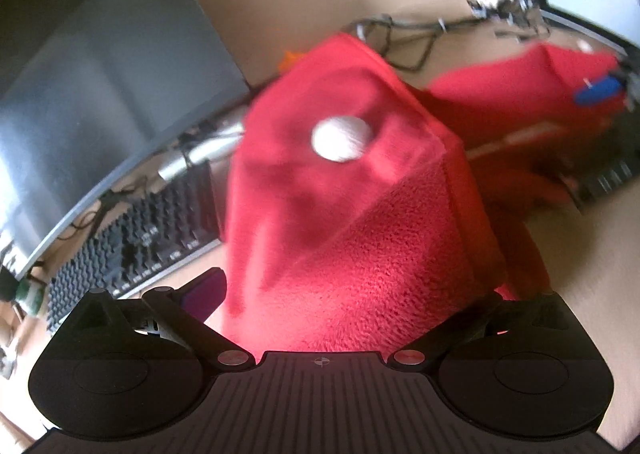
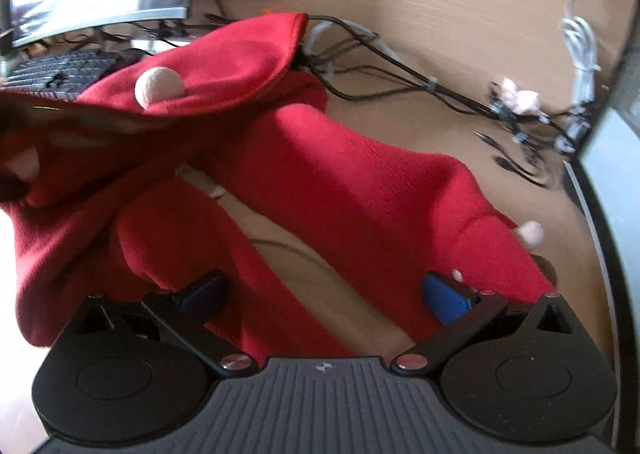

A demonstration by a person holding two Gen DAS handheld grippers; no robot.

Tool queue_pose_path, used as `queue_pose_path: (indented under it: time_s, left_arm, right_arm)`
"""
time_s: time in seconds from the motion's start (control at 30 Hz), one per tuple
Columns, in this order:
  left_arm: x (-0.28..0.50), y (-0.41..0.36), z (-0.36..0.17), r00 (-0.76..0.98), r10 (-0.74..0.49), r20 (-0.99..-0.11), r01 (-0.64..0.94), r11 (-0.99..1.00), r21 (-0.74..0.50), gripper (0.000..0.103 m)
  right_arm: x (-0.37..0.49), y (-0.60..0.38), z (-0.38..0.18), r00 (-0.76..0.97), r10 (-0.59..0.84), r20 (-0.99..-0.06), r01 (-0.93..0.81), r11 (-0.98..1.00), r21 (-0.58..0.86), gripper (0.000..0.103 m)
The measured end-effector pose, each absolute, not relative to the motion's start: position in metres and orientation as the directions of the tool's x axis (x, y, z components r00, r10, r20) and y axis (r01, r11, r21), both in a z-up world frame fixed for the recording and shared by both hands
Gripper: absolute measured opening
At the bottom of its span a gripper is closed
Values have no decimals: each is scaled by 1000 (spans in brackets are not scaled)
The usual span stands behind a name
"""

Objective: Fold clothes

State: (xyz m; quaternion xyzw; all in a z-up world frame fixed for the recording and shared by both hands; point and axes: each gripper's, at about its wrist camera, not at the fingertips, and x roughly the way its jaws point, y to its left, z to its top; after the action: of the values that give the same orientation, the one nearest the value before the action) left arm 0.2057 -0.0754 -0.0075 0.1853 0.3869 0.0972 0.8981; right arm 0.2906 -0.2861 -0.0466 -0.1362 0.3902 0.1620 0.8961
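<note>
A red fleece garment (image 1: 352, 222) with white pompoms (image 1: 341, 138) hangs bunched right in front of the left gripper (image 1: 348, 294), filling the space between its fingers. One purple finger pad (image 1: 204, 290) shows at the left edge of the cloth; the other is hidden behind the fabric, so whether the left gripper actually has hold of the fleece cannot be told.

In the right wrist view, the right gripper (image 2: 328, 294) stands wide open, its dark pad (image 2: 204, 294) and blue pad (image 2: 448, 298) well apart. The garment (image 2: 360, 190) drapes across both pads, with bare worktop (image 2: 320, 278) showing in the gap between them; the fingers grip nothing. A pompom (image 2: 159, 87) sits on the upper fold, another (image 2: 530, 232) near the cloth's right edge.

Behind the garment lie a black keyboard (image 1: 132, 238), a curved monitor (image 1: 100, 66) and a tangle of cables (image 2: 400, 74) on the beige worktop. No containers are in view.
</note>
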Motion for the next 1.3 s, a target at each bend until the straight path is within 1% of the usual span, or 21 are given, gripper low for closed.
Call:
queue_pose_path:
  time_s: [0.1, 0.23, 0.43, 0.53, 0.67, 0.7, 0.73, 0.77, 0.87, 0.93, 1.03, 1.17, 1.3]
  left_arm:
    - [211, -66, -4, 702, 310, -642, -49, 919, 390, 103]
    - [219, -63, -4, 730, 270, -627, -26, 929, 370, 103]
    - [219, -69, 7, 807, 106, -582, 98, 946, 308, 103]
    - [227, -72, 4, 827, 85, -556, 129, 934, 334, 103]
    - [243, -66, -3, 814, 68, -576, 164, 926, 340, 103]
    - [244, -63, -2, 825, 86, -559, 145, 923, 356, 103]
    - [245, -57, 1, 840, 137, -525, 92, 918, 386, 103]
    - [246, -49, 5, 851, 196, -487, 29, 909, 417, 103]
    - [255, -3, 13, 814, 395, -426, -176, 866, 467, 103]
    - [257, 32, 14, 759, 464, -457, -252, 856, 451, 103]
    - [247, 66, 10, 700, 518, -492, -318, 843, 434, 103]
    - [231, 88, -3, 637, 621, -456, -347, 760, 550, 103]
    - [203, 135, -16, 505, 760, -410, -409, 629, 661, 103]
  right_arm:
    - [281, -287, -41, 662, 137, -737, -355, 923, -148, 103]
    - [266, -290, -30, 693, 88, -716, -297, 939, -173, 103]
    - [251, -299, -14, 712, 35, -701, -202, 967, -156, 103]
    - [242, -297, -9, 724, 16, -690, -180, 970, -166, 103]
    - [238, -290, -4, 731, 26, -682, -186, 969, -162, 103]
    - [238, -287, -3, 733, 26, -680, -188, 968, -166, 103]
    - [236, -285, -2, 734, 26, -678, -189, 968, -167, 103]
    - [236, -283, -2, 733, 31, -679, -191, 968, -162, 103]
    - [237, -275, -2, 731, 51, -681, -202, 969, -144, 103]
    - [239, -265, 0, 733, 82, -675, -225, 966, -126, 103]
    - [245, -243, 3, 734, 138, -665, -279, 954, -110, 103]
    - [245, -211, 8, 740, 193, -644, -361, 922, -139, 103]
    - [243, -194, 7, 733, 222, -643, -405, 902, -151, 103]
